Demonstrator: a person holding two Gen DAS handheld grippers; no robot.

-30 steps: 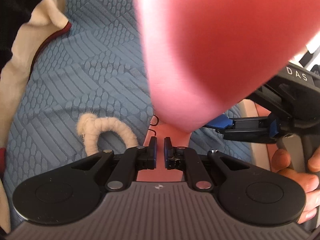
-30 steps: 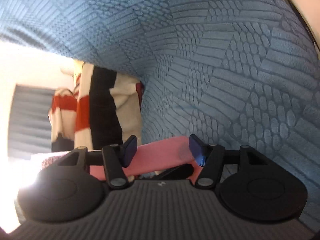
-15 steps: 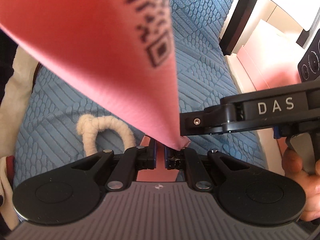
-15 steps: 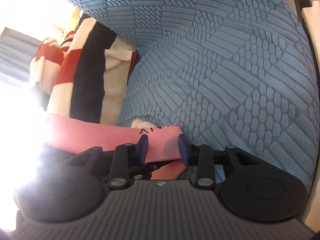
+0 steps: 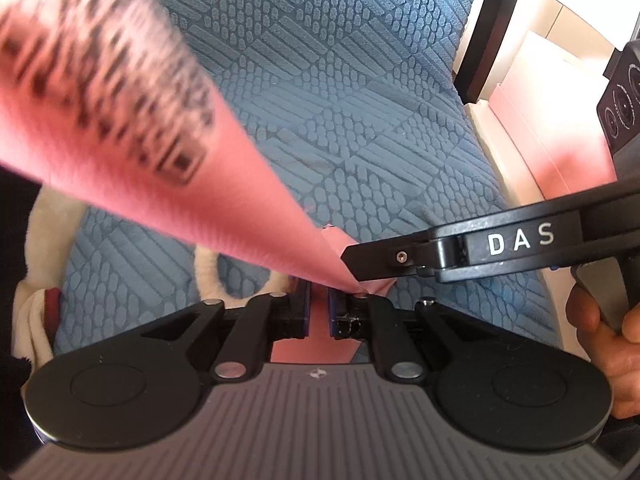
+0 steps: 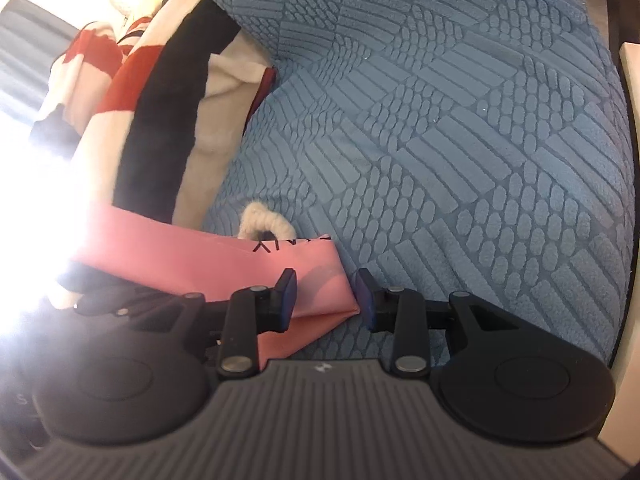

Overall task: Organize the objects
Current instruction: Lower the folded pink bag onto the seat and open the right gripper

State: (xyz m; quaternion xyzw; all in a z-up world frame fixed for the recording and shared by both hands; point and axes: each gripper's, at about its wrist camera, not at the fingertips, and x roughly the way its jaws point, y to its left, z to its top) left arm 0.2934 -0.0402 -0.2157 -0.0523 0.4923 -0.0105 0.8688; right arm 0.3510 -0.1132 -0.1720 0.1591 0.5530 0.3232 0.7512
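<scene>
A pink band (image 5: pixel 160 120) with black print stretches from the upper left of the left wrist view down to my left gripper (image 5: pixel 319 292), which is shut on its lower end. The right gripper's finger (image 5: pixel 360 258) meets the same end from the right. In the right wrist view, the folded corner of the pink band (image 6: pixel 192 252) lies between the pads of my right gripper (image 6: pixel 325 292), which press on it from both sides. A cream fuzzy loop (image 5: pixel 208 272) lies on the blue cover just beyond the band; the cream loop (image 6: pixel 264 220) also peeks over the band's edge.
A blue textured cover (image 6: pixel 440 160) lies under everything. A red, black and cream striped blanket (image 6: pixel 160 100) is bunched at the left. A dark post (image 5: pixel 488 28) and a pale pink box (image 5: pixel 560 140) stand past the cover's right edge. A person's hand (image 5: pixel 608 340) grips the right handle.
The pink band has gone from a blurred mass close to the left camera to a taut strip. The right gripper's jaws narrowed onto the band's corner and the gripper rolled.
</scene>
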